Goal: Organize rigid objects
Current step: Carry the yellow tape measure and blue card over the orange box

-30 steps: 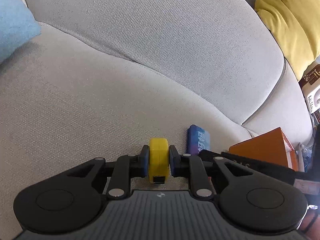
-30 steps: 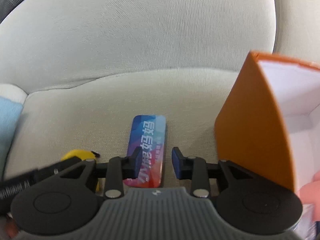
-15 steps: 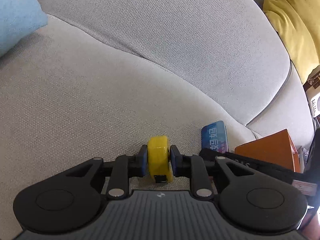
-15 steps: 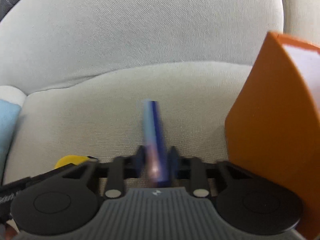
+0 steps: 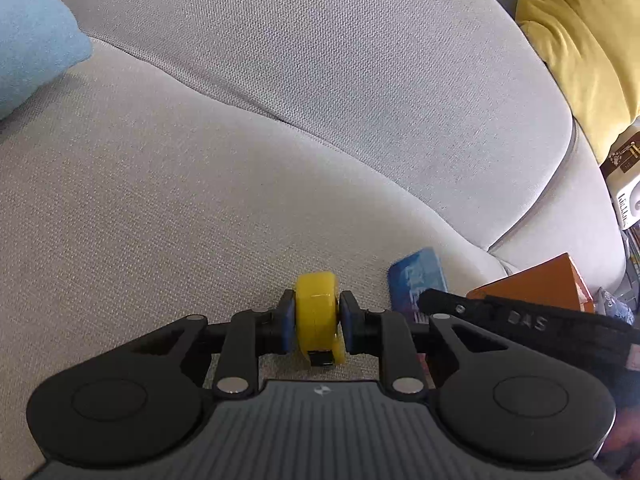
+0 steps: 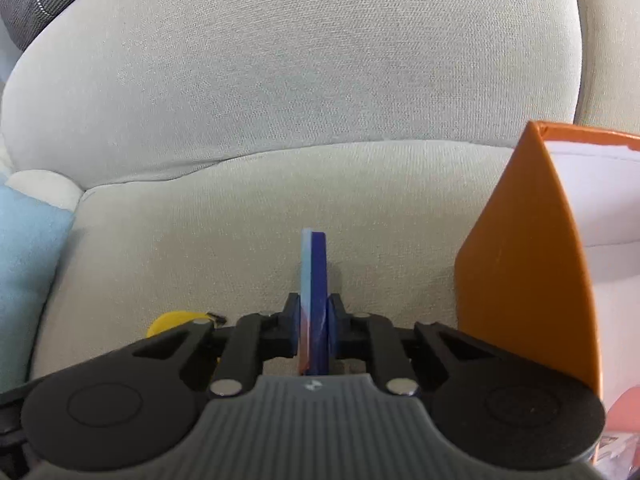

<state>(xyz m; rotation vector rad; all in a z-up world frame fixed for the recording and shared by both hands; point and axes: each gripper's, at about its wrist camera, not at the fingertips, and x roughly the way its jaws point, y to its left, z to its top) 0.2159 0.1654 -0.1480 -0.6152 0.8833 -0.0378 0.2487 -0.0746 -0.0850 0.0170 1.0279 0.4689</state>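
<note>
Pinching the flat blue card [image 6: 314, 300] edgewise, right tongs [image 6: 315, 326] ready it for the orange box [image 6: 524, 272]; left tongs [image 5: 316, 320] clamp a yellow tape measure [image 5: 318, 312].

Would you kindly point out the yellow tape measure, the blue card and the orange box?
yellow tape measure [image 5: 316, 304]: left wrist view, rounded top.
blue card [image 6: 314, 280]: right wrist view, upright edge.
orange box [image 6: 528, 260]: right wrist view, side wall.

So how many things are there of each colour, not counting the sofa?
Yellow: 2, the tape measure in the left gripper and the yellow cushion
Blue: 2, the flat blue box in the right gripper and the light blue cushion
Orange: 1, the open box
Total: 5
</note>
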